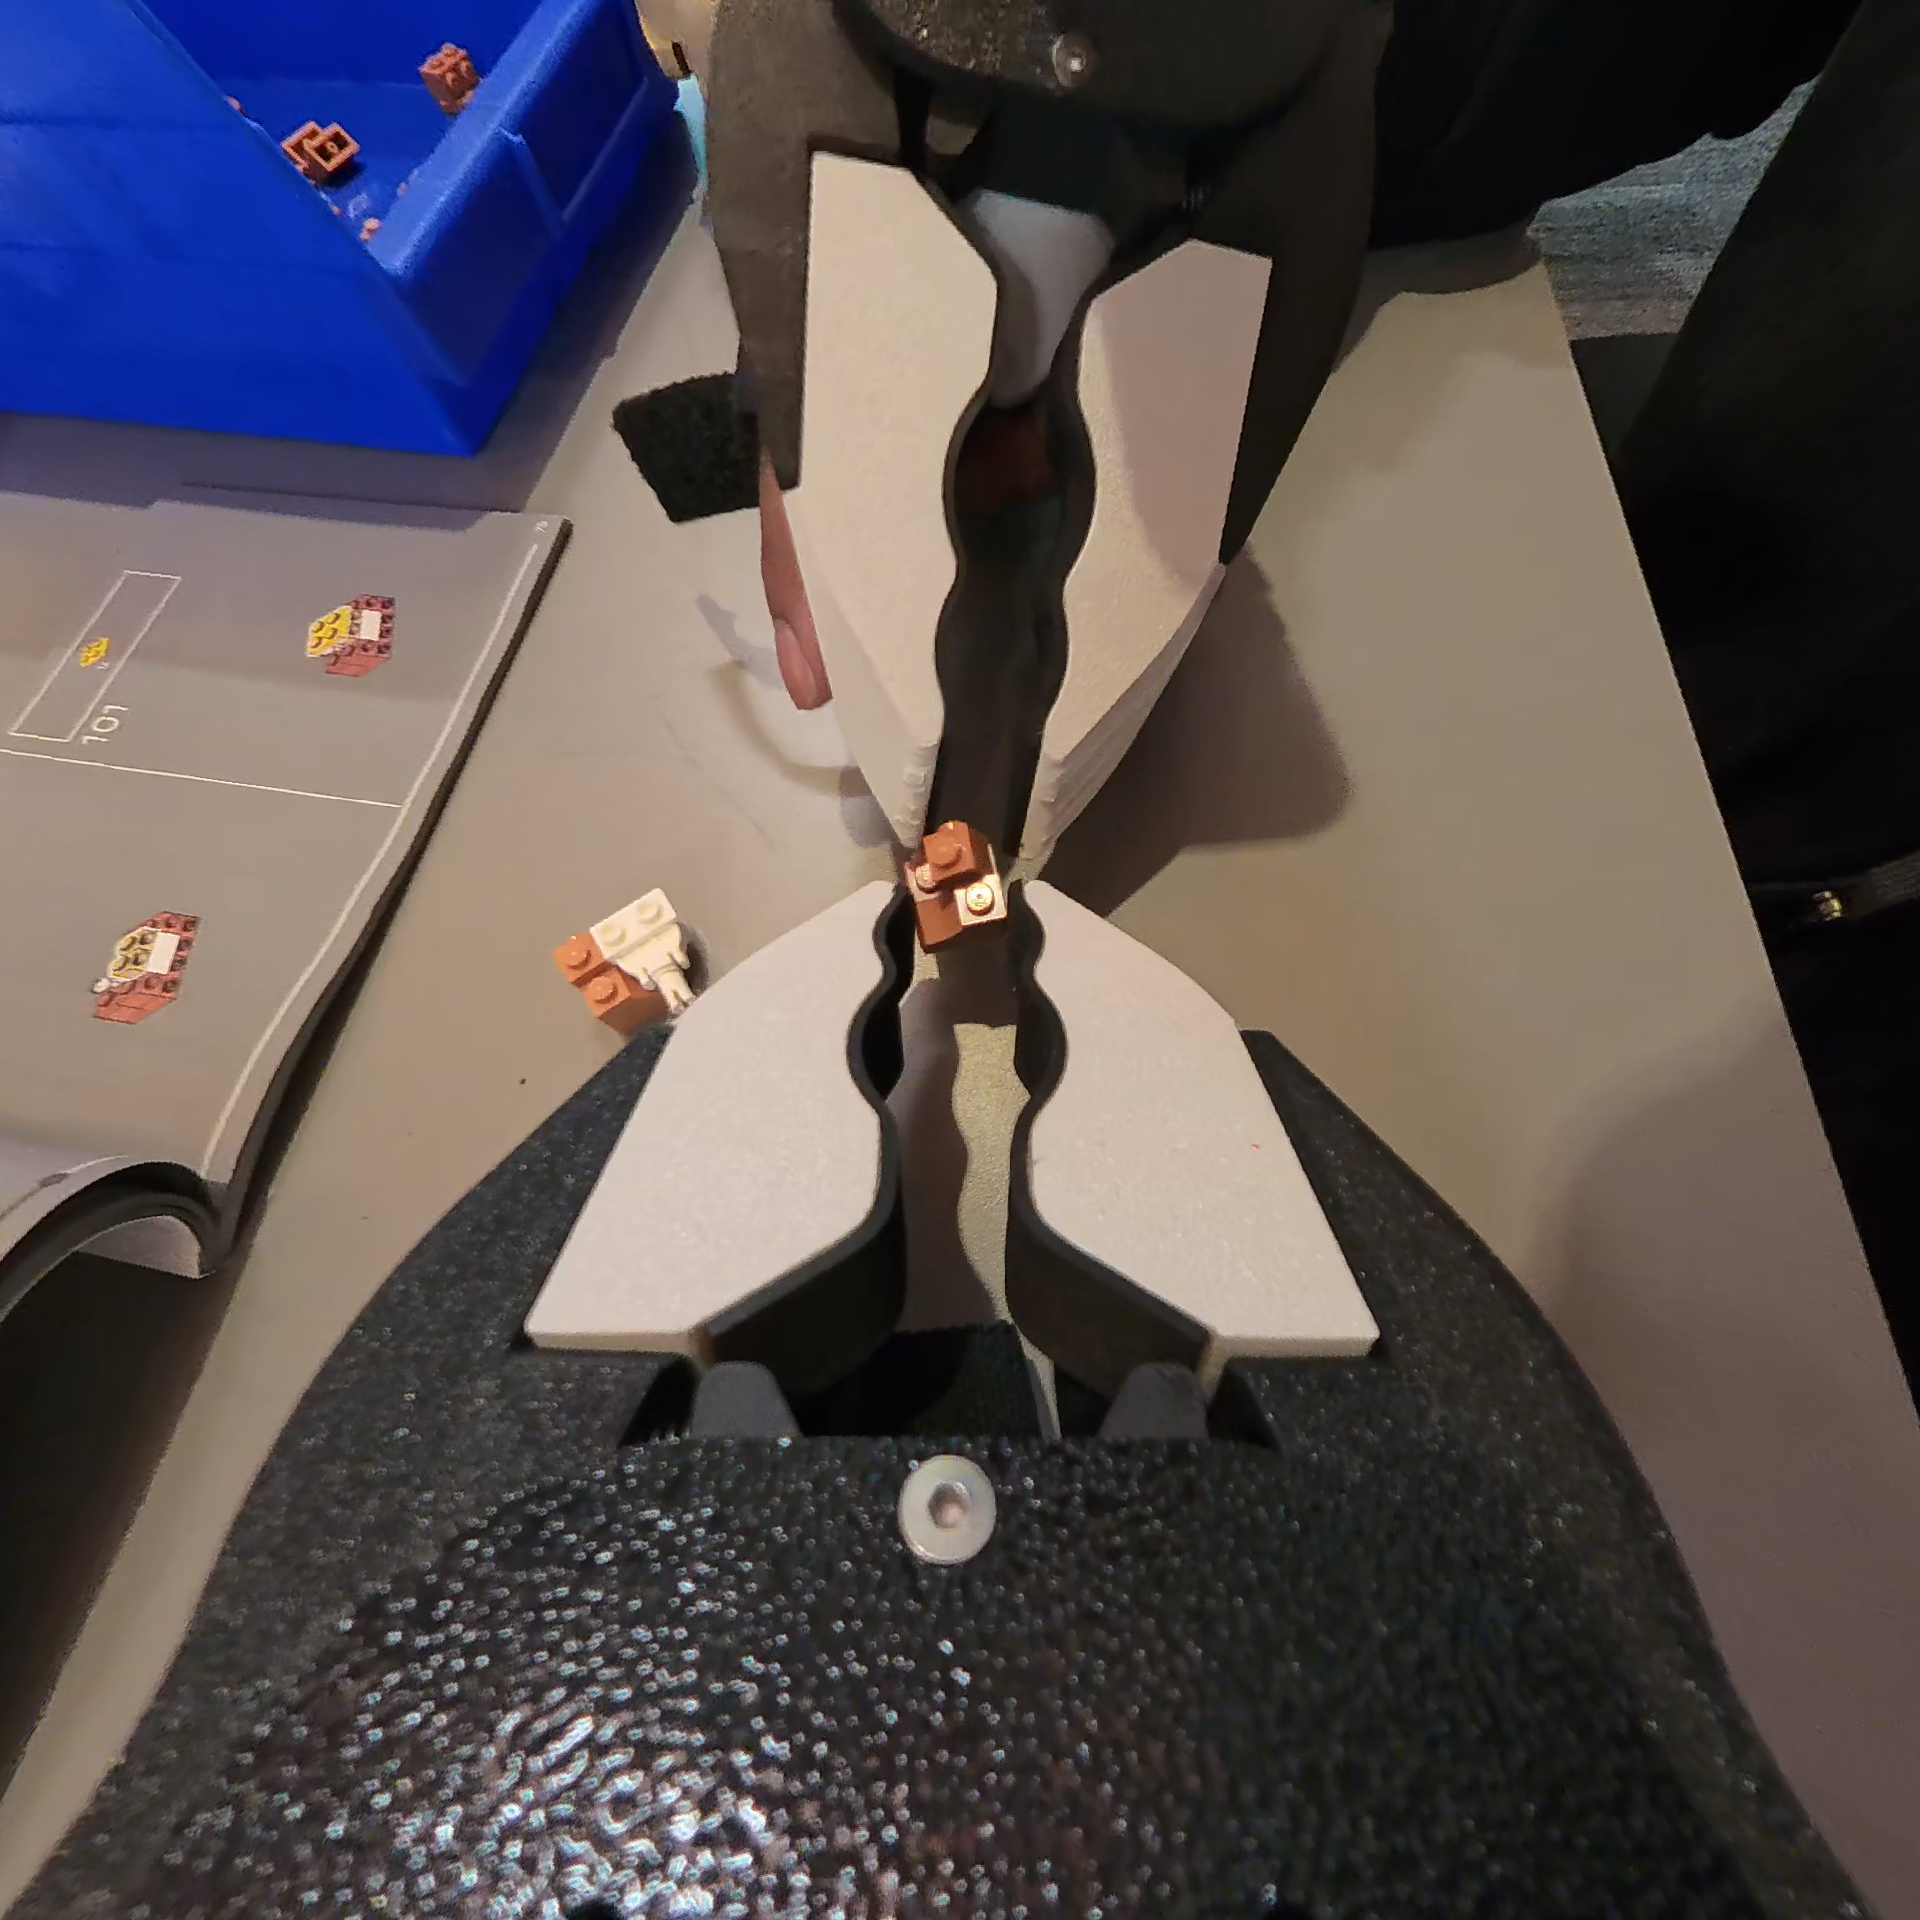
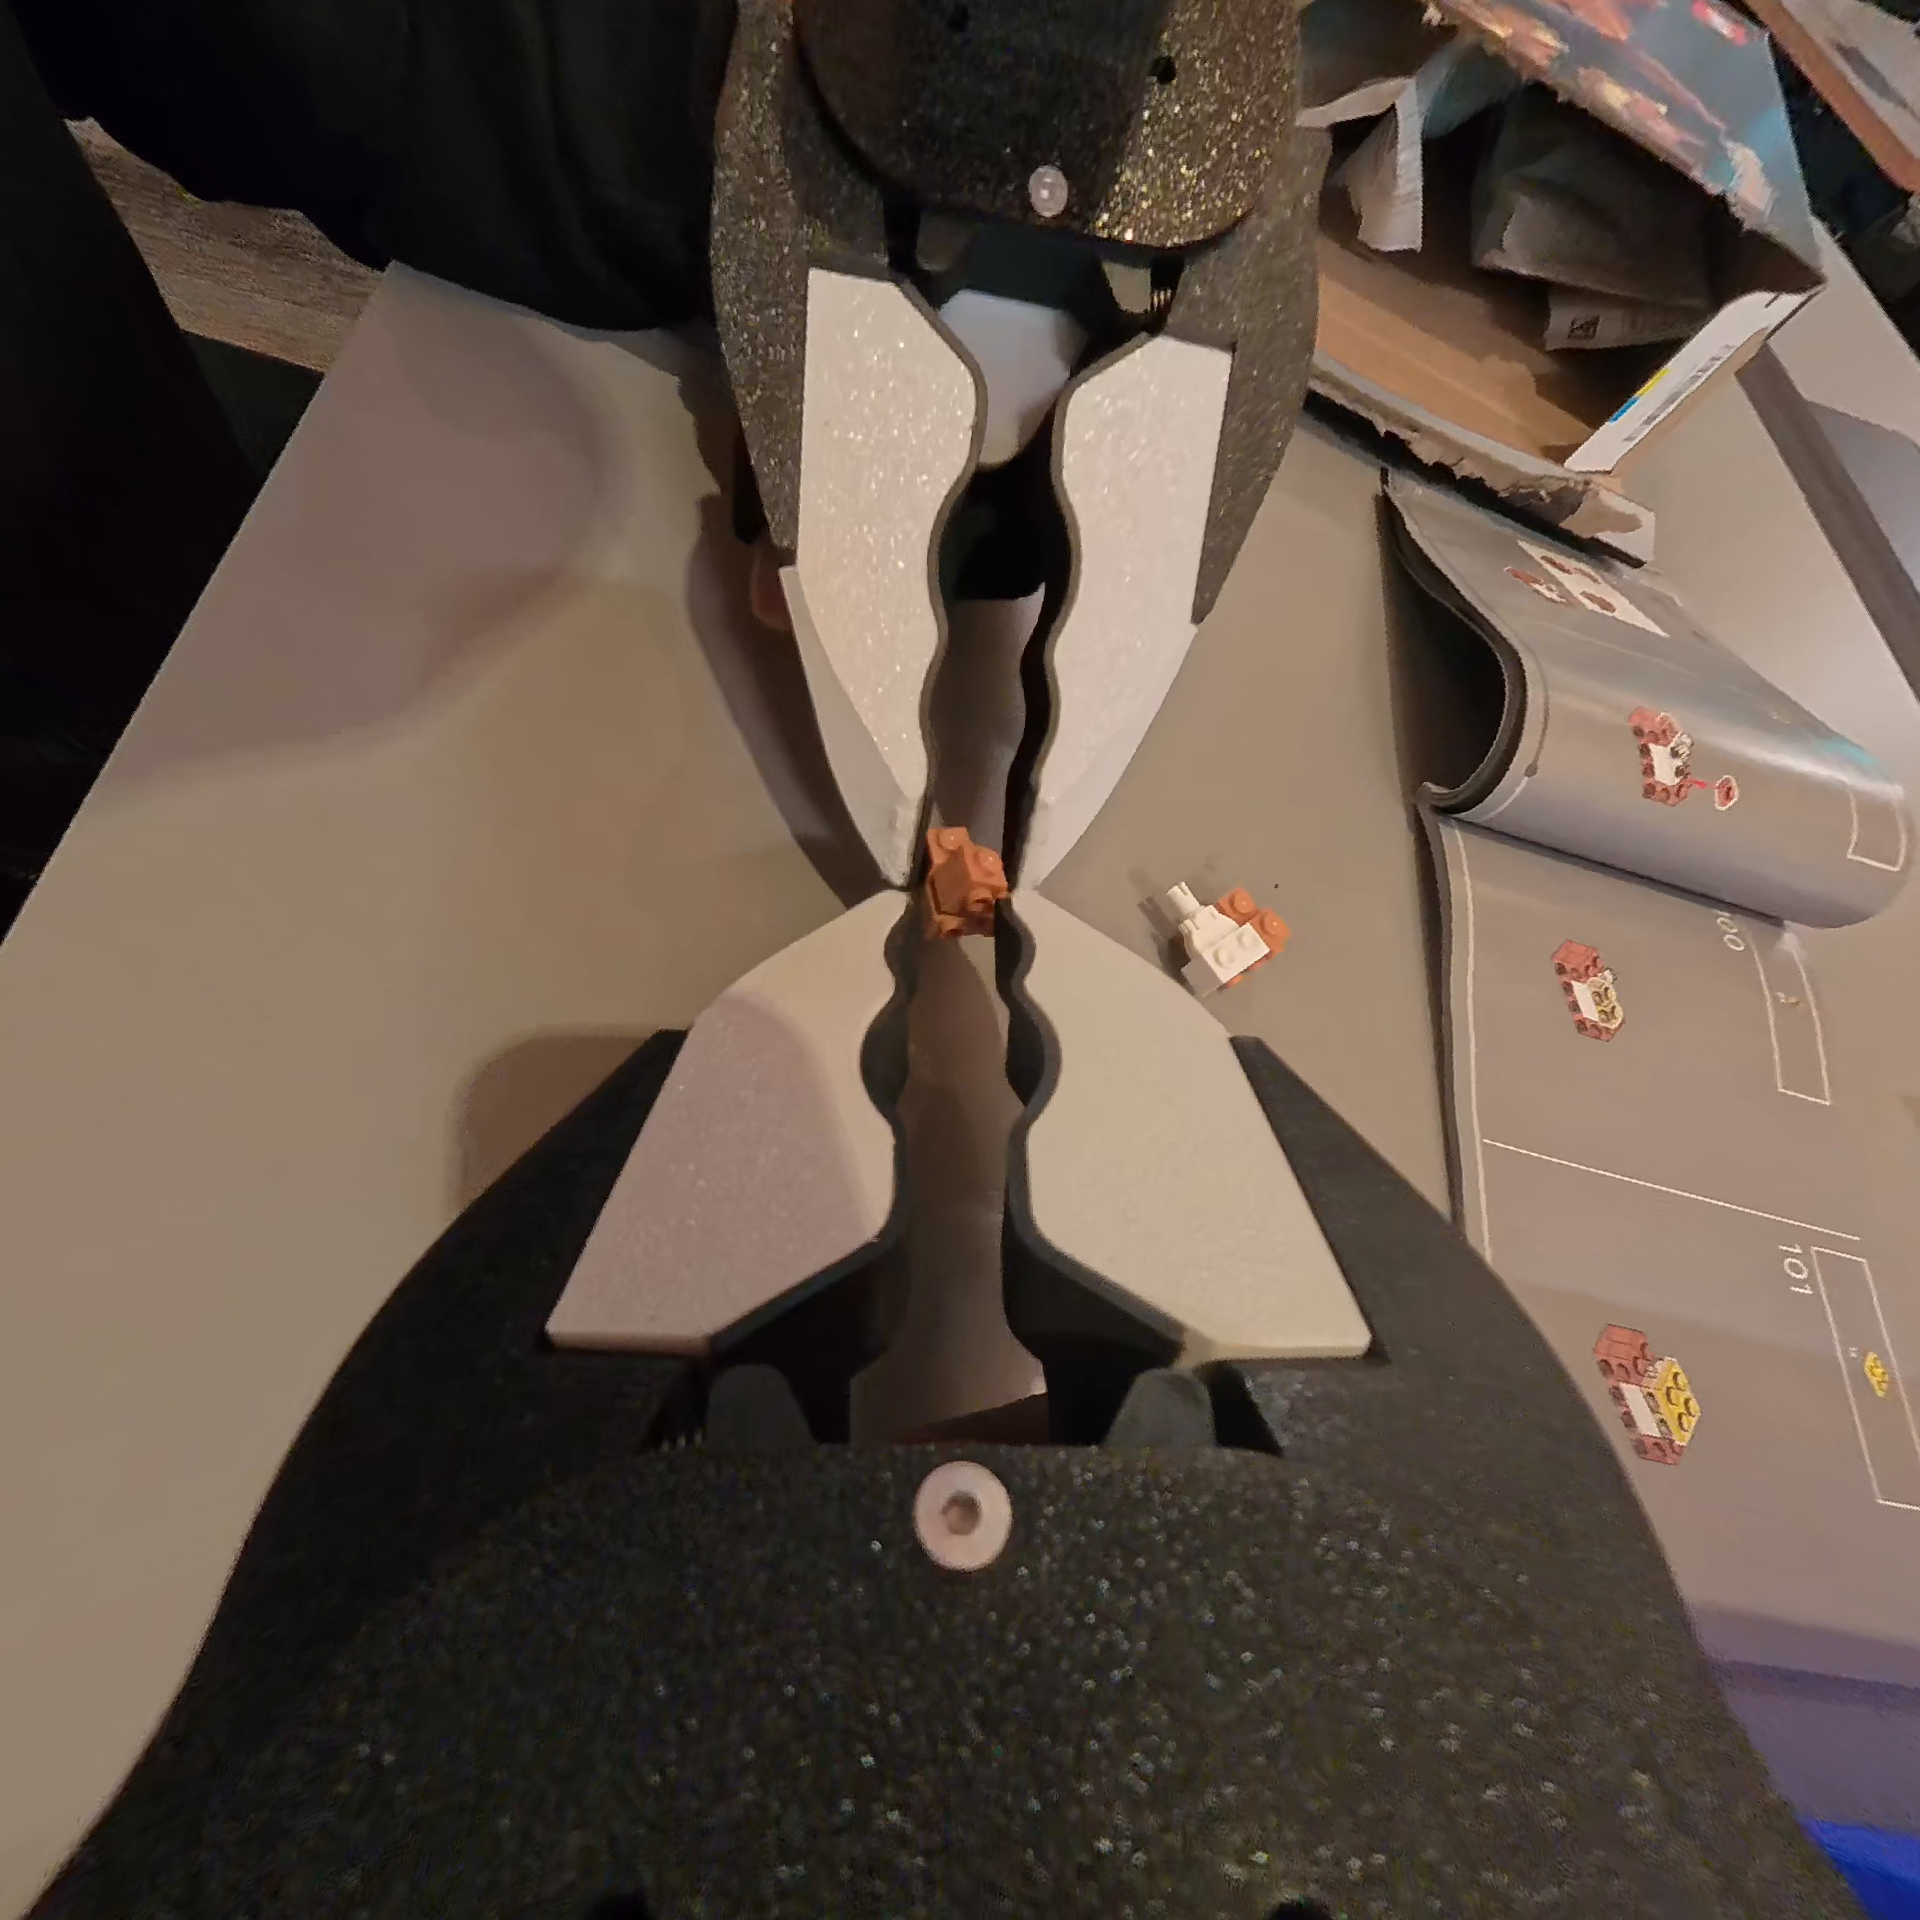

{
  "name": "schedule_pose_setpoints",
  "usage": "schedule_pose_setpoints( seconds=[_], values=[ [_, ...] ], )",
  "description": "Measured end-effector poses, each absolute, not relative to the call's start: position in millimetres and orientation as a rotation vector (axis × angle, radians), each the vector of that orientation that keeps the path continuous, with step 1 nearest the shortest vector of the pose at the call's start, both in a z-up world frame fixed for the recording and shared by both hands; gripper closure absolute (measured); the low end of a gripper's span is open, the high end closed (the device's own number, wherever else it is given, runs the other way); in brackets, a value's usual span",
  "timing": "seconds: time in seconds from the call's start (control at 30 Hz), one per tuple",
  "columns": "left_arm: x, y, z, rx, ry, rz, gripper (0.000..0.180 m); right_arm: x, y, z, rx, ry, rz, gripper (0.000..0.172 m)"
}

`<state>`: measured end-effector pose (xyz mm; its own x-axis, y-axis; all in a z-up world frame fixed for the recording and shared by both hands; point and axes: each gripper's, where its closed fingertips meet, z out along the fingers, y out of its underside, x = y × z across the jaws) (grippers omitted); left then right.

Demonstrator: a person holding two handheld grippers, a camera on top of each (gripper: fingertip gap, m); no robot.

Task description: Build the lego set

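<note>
We see both hand-held grippers, left [image 1: 961,914] and right [image 2: 961,899], clamped tip-to-tip on one small brown brick cluster [image 1: 954,883], another brick cluster [image 1: 623,961] loose on the surface [image 1: 1403,987].

Small brown brick cluster [image 1: 954,883], pinched between both tongs

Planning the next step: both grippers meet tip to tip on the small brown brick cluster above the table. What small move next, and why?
Probably press the two grippers gently toward each other. The left gripper and right gripper both pinch the brown brick cluster, whose pieces sit skewed, so they look not fully seated.
</note>
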<state>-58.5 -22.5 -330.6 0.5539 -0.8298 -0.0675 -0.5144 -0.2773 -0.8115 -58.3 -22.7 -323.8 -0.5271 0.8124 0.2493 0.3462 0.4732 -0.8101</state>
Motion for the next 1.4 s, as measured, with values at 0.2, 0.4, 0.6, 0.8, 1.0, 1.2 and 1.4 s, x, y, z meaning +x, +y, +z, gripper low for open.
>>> schedule_pose_setpoints(
  seconds=[0.2, 0.4, 0.6, 0.8, 1.0, 1.2, 1.4],
  values=[
    [-59.7, -22.0, -328.9, -1.944, 1.078, -0.476, 0.164, -58.8, -23.1, -321.4, -0.917, -2.077, 0.931, 0.159],
    [-59.6, -22.0, -327.5, -1.936, 1.079, -0.472, 0.164, -59.4, -22.4, -321.1, -0.905, -2.070, 0.913, 0.159],
    [-59.3, -22.6, -326.5, -1.925, 1.094, -0.461, 0.164, -59.5, -22.9, -319.1, -0.896, -2.061, 0.914, 0.159],
    [-59.3, -22.8, -325.4, -1.913, 1.110, -0.442, 0.164, -58.9, -23.9, -318.5, -0.890, -2.060, 0.917, 0.159],
    [-59.7, -24.2, -323.2, -1.909, 1.105, -0.463, 0.164, -56.6, -24.4, -315.8, -0.778, -2.048, 0.888, 0.151],
    [-57.9, -27.0, -318.3, -1.898, 1.105, -0.500, 0.164, -56.4, -22.2, -307.7, -0.438, -1.972, 0.693, 0.142],
    [-58.7, -27.8, -315.8, -1.898, 1.087, -0.528, 0.164, -62.7, -26.3, -306.3, -0.270, -1.925, 0.519, 0.138]
  ],
)
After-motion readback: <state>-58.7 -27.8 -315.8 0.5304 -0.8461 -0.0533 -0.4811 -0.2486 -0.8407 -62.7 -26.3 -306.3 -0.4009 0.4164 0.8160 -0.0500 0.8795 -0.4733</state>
